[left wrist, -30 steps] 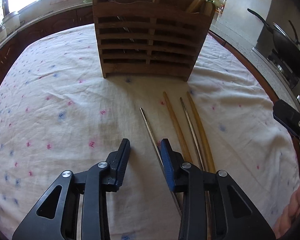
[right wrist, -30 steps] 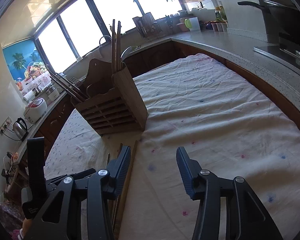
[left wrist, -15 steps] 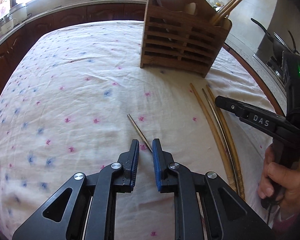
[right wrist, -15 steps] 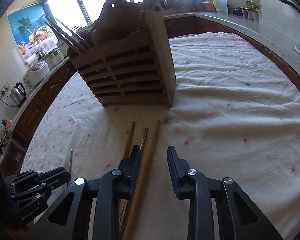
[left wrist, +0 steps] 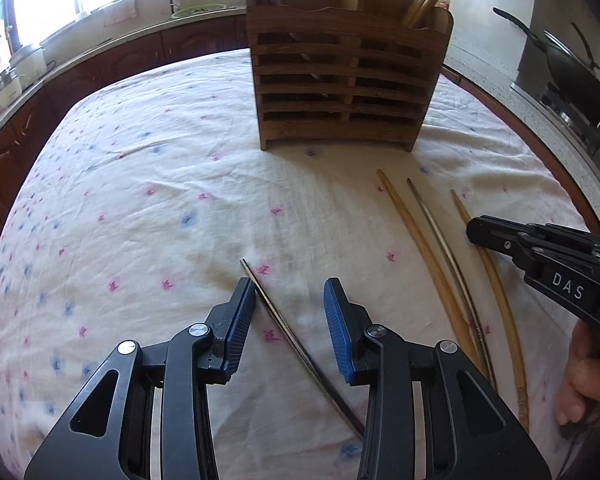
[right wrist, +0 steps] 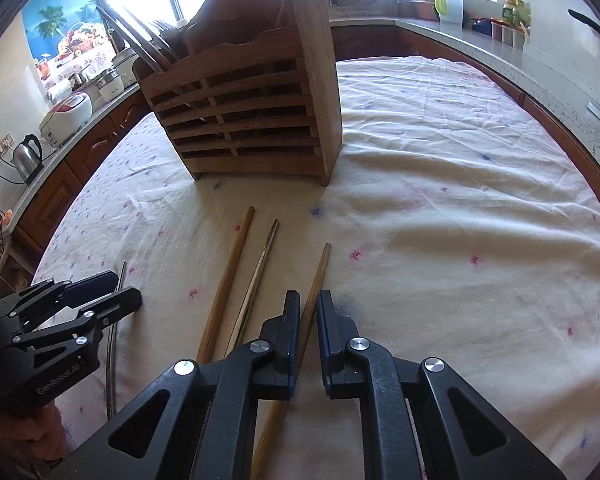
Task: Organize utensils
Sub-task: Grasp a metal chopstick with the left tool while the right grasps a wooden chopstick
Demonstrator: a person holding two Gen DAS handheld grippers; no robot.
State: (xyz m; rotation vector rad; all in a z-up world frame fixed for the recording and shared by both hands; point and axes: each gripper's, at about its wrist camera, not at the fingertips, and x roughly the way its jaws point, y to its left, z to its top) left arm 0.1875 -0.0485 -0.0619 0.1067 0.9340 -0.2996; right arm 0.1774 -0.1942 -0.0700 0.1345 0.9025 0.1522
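Note:
A slatted wooden utensil holder (left wrist: 340, 80) stands on the cloth and holds chopsticks; it also shows in the right wrist view (right wrist: 252, 112). My left gripper (left wrist: 290, 300) is open around a thin metal chopstick (left wrist: 300, 348) lying on the cloth. To its right lie two wooden chopsticks (left wrist: 424, 248) and a metal one (left wrist: 444, 240). My right gripper (right wrist: 308, 316) is nearly shut around the rightmost wooden chopstick (right wrist: 318, 276), low over the cloth. The other wooden chopstick (right wrist: 228, 284) and the metal chopstick (right wrist: 258, 276) lie left of it.
A white cloth with pink and blue flecks (left wrist: 160, 200) covers the table. A counter with a rice cooker (right wrist: 70, 112) and a kettle (right wrist: 28, 156) runs along the left. A wok (left wrist: 568, 68) sits on the stove at the right.
My left gripper has opened wide around the thin metal chopstick. My right gripper has moved right onto the rightmost wooden chopstick and narrowed around it.

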